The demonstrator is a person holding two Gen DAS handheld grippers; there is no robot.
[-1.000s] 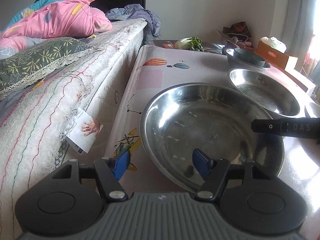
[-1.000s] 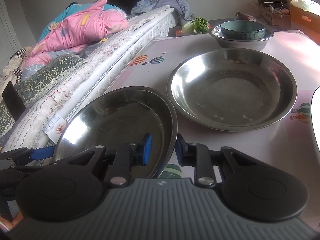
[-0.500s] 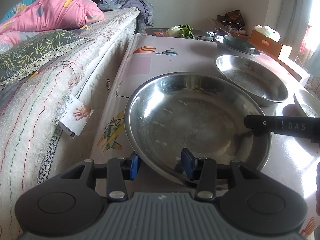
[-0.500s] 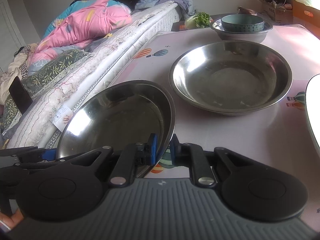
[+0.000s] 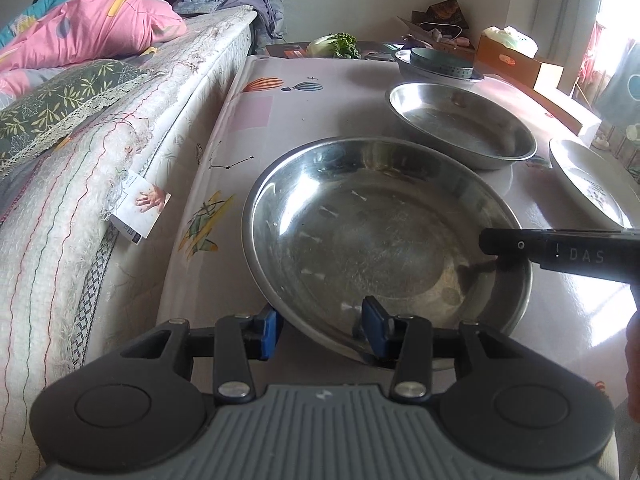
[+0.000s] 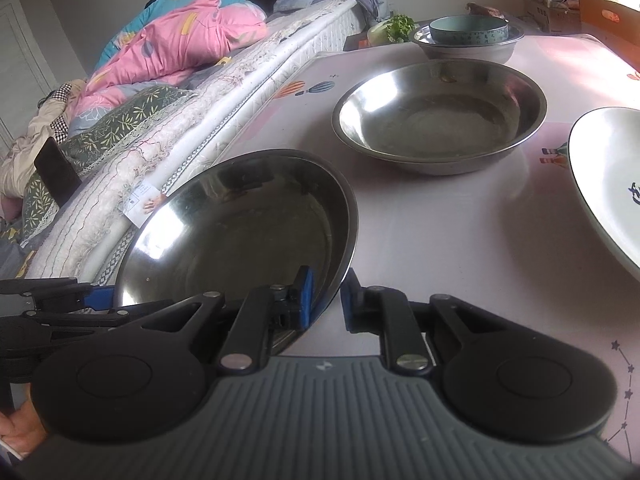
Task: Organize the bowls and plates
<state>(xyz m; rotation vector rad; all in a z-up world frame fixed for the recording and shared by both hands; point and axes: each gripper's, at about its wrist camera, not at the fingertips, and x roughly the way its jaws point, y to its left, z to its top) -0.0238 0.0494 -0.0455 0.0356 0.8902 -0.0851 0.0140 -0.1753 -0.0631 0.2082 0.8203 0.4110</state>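
While a bed [image 5: 120, 128] piled with pink bedding is running along one side, a counter [image 6: 460, 248] under a printed cloth is carrying the dishes a person is sorting with two handheld grippers. Nearest the cameras, a wide steel plate [image 5: 384, 236] is sitting at the counter's near corner, its bed-side edge tipped up in the right wrist view, apparently because both tools are taking it at once for a steadier lift. Beyond it, a second steel plate [image 6: 440, 116] is resting flat, likely the spot where the first is headed for stacking. At the far end, a steel bowl [image 6: 468, 46] is holding a teal bowl [image 6: 468, 30] inside it, already nested. A white plate [image 6: 604, 184] is lying at the right edge, apart from the others. The right gripper [image 6: 324, 300] is clamping the near plate's rim, its jaws clenched on the thin metal edge. The left gripper [image 5: 320, 330] is straddling the opposite part of the rim with one pad [image 5: 266, 332] outside and one inside; whether those jaws are actually pressing the steel cannot be told from these views.
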